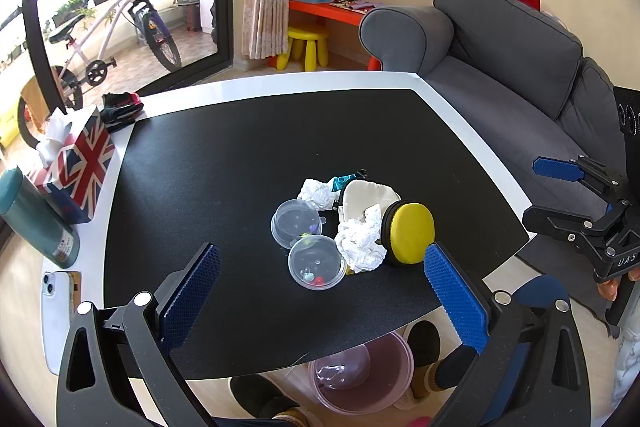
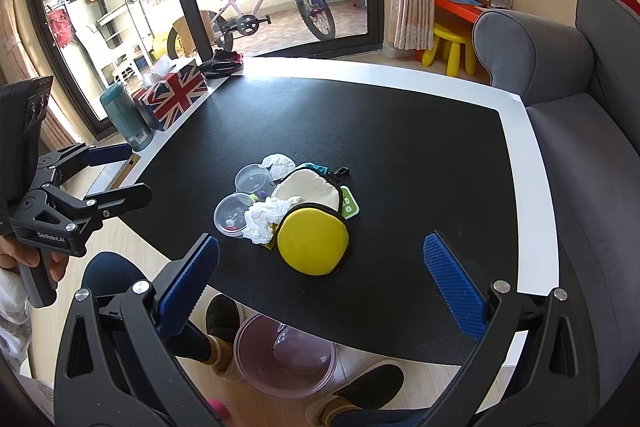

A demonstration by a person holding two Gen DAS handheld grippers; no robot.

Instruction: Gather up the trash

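A pile sits mid-table on the black mat (image 1: 240, 155): two clear plastic lidded cups (image 1: 316, 262) (image 2: 233, 215), a crumpled white tissue (image 1: 360, 241) (image 2: 264, 217), a second tissue (image 1: 318, 194) behind, a yellow round pouch (image 1: 410, 233) (image 2: 312, 245) and a cream pouch (image 1: 370, 199) (image 2: 308, 191). My left gripper (image 1: 320, 291) is open and empty, just short of the cups. My right gripper (image 2: 320, 281) is open and empty, near the yellow pouch. A pink bin (image 1: 360, 375) (image 2: 286, 355) stands on the floor under the table's near edge.
A Union Jack tissue box (image 1: 80, 167) (image 2: 174, 95), a teal bottle (image 1: 38, 217) (image 2: 126, 123) and a phone (image 1: 58, 307) line the table's left side. A grey sofa (image 1: 520, 67) (image 2: 580, 107) is to the right. The person's feet flank the bin.
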